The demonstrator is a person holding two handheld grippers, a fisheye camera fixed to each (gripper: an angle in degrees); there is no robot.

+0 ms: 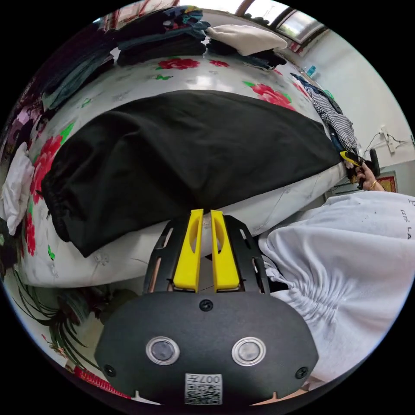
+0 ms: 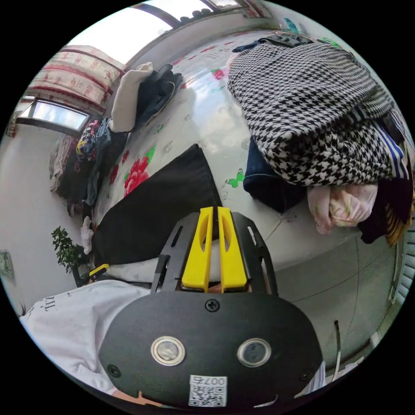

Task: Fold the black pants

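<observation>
Your left gripper [image 1: 206, 212] hung just off the near edge of the bed [image 1: 129, 263], its yellow jaws drawn close together with only a thin slit between them and nothing caught in it, the tips short of the mattress side. Your right gripper [image 2: 215, 210] sat the same way at the bed's edge, jaws nearly touching, gripping nothing. Seen from the left gripper view, your right gripper [image 1: 352, 161] was held out at the far corner of the bed, your hand [image 1: 368, 175] wrapped around its handle. Your torso in its white top [image 1: 346, 259] stood close against the bed's side, between the two tools.
</observation>
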